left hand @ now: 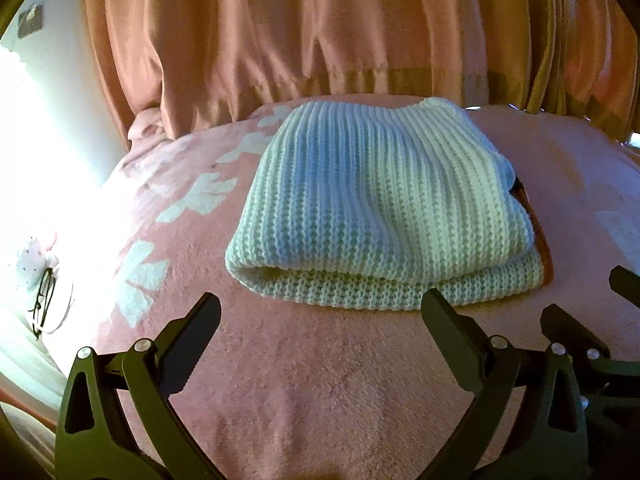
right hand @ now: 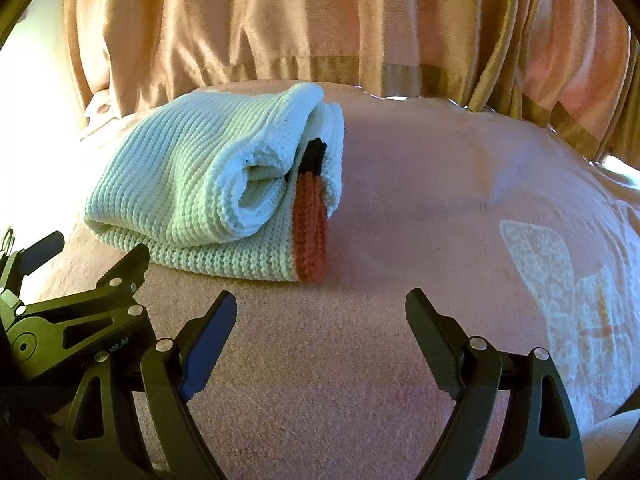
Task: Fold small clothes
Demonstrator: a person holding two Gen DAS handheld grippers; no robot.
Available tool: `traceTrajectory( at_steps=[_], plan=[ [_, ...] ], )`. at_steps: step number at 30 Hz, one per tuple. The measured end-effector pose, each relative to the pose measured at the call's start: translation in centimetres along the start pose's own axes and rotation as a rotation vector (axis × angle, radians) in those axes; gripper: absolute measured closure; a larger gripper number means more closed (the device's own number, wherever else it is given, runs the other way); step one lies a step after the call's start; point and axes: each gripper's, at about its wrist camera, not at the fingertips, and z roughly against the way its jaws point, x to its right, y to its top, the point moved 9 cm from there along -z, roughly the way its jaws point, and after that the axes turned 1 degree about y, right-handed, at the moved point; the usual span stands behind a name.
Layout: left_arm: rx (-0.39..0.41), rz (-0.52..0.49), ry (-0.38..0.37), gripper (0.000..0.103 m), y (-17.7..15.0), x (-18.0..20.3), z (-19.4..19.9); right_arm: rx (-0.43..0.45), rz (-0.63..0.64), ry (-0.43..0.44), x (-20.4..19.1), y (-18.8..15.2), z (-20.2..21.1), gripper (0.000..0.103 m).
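Observation:
A white ribbed knit garment point(left hand: 376, 208) lies folded in layers on the pink blanket point(left hand: 304, 380). In the right wrist view the garment point(right hand: 192, 192) shows its folded end with an orange and black knit strip point(right hand: 310, 232). My left gripper point(left hand: 322, 312) is open and empty, just short of the garment's near fold. My right gripper point(right hand: 320, 304) is open and empty, near the garment's right corner. The right gripper's fingers point(left hand: 576, 320) show at the right edge of the left wrist view, and the left gripper point(right hand: 80, 264) shows at the left edge of the right wrist view.
Orange-pink curtains point(left hand: 320, 28) hang close behind the blanket's far edge. The blanket carries white printed patches point(right hand: 572, 292). A white cloth with glasses point(left hand: 44, 300) lies at the left. Bright window light washes out the left side.

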Motion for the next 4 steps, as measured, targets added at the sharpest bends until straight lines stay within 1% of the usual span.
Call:
traceTrajectory(
  at_steps=[4],
  plan=[
    [-0.02,0.008,-0.014,0.005,-0.08,-0.04,-0.23,0.0,0.0,0.0,0.15,0.04,-0.07,0.019]
  ],
)
